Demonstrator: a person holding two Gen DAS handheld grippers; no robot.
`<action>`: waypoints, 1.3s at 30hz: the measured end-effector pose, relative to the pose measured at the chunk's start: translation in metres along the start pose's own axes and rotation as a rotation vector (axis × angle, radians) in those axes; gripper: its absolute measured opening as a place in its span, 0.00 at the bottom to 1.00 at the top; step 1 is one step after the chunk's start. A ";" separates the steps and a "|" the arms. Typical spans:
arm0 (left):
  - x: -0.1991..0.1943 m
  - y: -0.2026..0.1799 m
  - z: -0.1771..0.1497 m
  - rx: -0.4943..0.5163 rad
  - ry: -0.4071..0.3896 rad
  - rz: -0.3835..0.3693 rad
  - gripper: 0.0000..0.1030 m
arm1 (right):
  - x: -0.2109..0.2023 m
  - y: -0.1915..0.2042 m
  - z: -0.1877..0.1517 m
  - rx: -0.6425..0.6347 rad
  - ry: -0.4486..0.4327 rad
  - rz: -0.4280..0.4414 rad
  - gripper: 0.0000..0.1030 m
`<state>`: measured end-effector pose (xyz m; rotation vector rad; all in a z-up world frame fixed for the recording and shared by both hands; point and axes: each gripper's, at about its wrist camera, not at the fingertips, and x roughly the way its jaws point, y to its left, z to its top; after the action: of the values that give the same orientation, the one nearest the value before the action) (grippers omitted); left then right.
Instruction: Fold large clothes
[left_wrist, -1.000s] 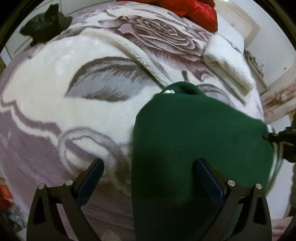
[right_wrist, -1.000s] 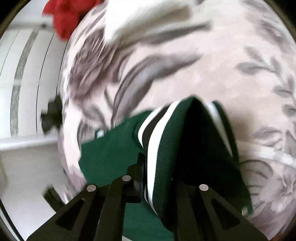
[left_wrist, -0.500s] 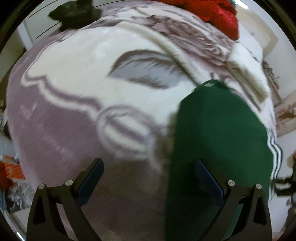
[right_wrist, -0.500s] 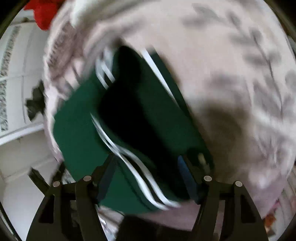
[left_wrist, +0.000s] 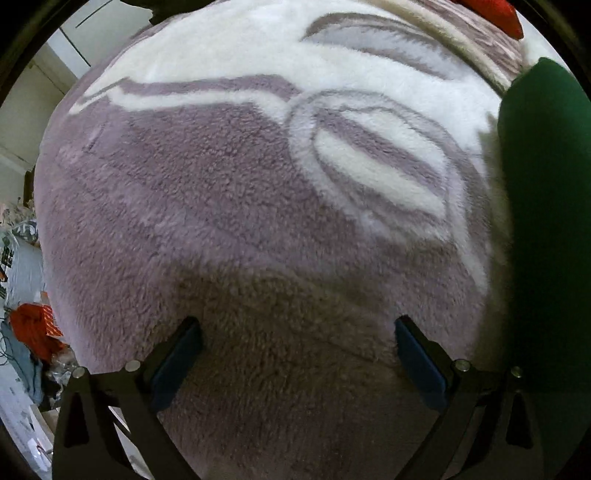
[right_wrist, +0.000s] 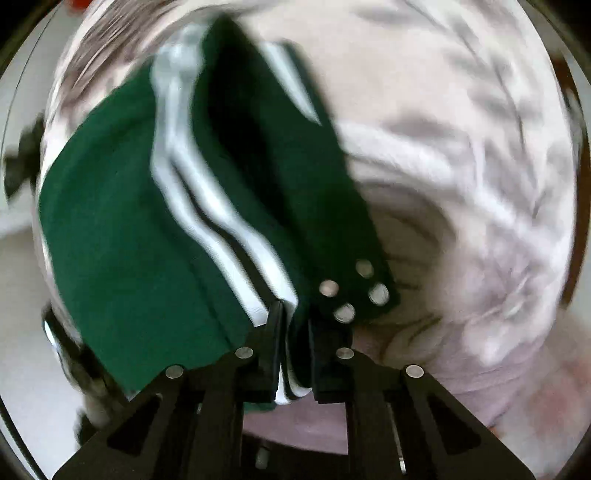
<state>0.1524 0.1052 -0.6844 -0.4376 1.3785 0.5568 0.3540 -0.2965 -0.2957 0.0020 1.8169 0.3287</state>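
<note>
Soft, limp dark-green knit garment with white stripes: floppy, probably light. Best pinched at striped hem. Right gripper jaws closing onto that edge; left gripper jaws apart over fleecy lilac-and-white bed blanket.

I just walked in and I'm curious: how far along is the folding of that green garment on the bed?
Partly done. The green garment already lies doubled over on the fleece blanket. In hand: the right gripper is closing on its striped, snap-buttoned edge. The left gripper is open over bare blanket, holding nothing. Left: probably another fold and smoothing flat.
</note>
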 end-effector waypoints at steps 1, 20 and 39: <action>0.002 0.000 0.002 -0.003 0.008 0.001 1.00 | -0.011 0.010 0.002 -0.028 -0.008 -0.002 0.17; -0.049 0.022 0.052 -0.179 -0.086 0.018 1.00 | 0.127 0.368 0.102 -1.143 0.305 -0.243 0.70; -0.032 0.068 0.049 -0.278 -0.073 0.039 1.00 | 0.139 0.411 0.103 -1.222 0.432 -0.250 0.77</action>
<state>0.1468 0.1853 -0.6432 -0.6092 1.2465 0.7936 0.3440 0.1449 -0.3587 -1.2032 1.7225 1.2726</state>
